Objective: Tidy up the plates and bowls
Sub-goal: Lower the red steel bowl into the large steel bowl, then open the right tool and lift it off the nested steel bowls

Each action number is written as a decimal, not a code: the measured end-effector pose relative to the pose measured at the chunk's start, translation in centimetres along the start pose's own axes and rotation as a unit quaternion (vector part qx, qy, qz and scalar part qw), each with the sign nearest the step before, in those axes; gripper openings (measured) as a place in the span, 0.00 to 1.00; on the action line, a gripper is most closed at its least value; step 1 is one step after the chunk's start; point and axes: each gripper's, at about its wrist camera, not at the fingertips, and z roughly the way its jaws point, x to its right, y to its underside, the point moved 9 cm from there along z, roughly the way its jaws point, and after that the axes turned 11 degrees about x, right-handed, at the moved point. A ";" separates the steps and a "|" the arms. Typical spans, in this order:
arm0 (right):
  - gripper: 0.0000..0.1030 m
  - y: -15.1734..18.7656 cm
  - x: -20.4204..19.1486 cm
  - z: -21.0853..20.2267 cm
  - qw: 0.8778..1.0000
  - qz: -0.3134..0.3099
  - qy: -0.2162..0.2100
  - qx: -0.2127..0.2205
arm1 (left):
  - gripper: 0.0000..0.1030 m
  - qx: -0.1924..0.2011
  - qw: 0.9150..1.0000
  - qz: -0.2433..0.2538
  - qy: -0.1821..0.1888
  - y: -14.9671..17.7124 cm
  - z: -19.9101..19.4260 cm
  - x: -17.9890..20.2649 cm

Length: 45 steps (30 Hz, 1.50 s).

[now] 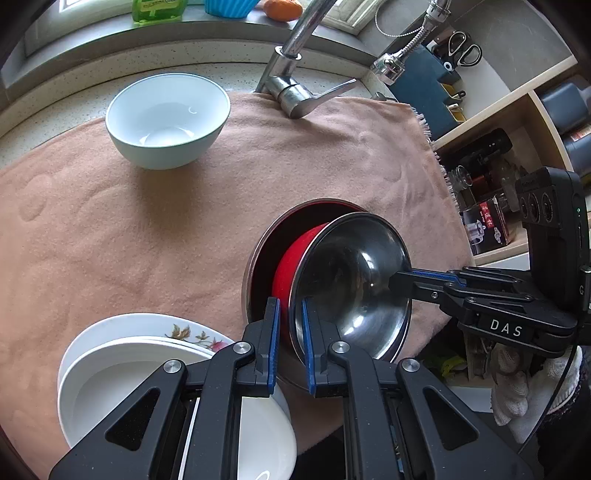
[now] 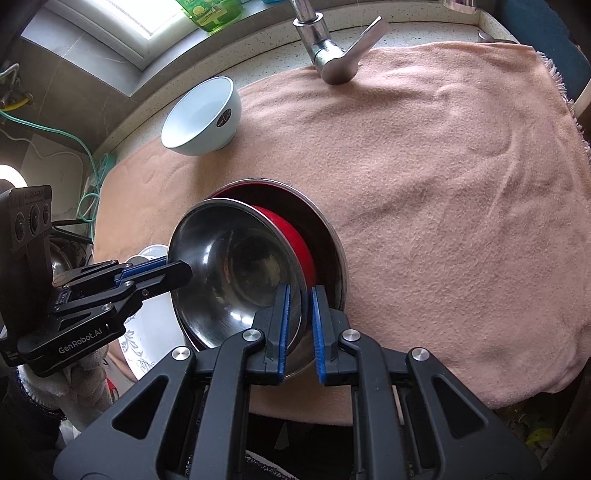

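A red-sided steel bowl (image 1: 351, 280) (image 2: 236, 273) is tilted on edge inside a larger steel bowl (image 1: 266, 240) (image 2: 325, 236) on the pink towel. My left gripper (image 1: 290, 332) is shut on the red bowl's near rim. It also shows in the right wrist view (image 2: 173, 273), gripping the bowl's left rim. My right gripper (image 2: 299, 317) is shut on the same bowl's rim. It shows in the left wrist view (image 1: 399, 282), gripping the right rim. A pale blue bowl (image 1: 166, 118) (image 2: 201, 118) stands at the back left. Stacked white plates (image 1: 129, 369) (image 2: 147, 332) lie at the front left.
The pink towel (image 1: 129, 240) (image 2: 443, 203) covers the counter. A steel tap (image 1: 291, 85) (image 2: 332, 55) stands at the back. A green bottle (image 1: 159, 9) sits on the sill. Shelves (image 1: 517, 122) with jars and scissors are at the right.
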 end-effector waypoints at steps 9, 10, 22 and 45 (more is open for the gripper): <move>0.14 0.1 0.2 0.2 1.000 -0.002 0.006 -0.002 | 0.10 -0.003 1.000 0.007 -0.004 0.1 0.0 0.0; 0.14 0.0 0.2 0.2 1.000 -0.002 0.004 -0.001 | 0.10 -0.004 1.000 0.006 -0.005 0.1 0.1 0.0; 0.14 -0.5 -0.2 -0.4 1.000 -0.011 0.006 0.008 | 0.10 0.010 1.000 0.018 -0.008 -0.3 -0.6 0.1; 0.14 -5.6 -3.7 -3.9 0.990 -0.060 -0.007 0.126 | 0.10 0.117 0.991 0.015 -0.058 -5.4 -5.5 -4.9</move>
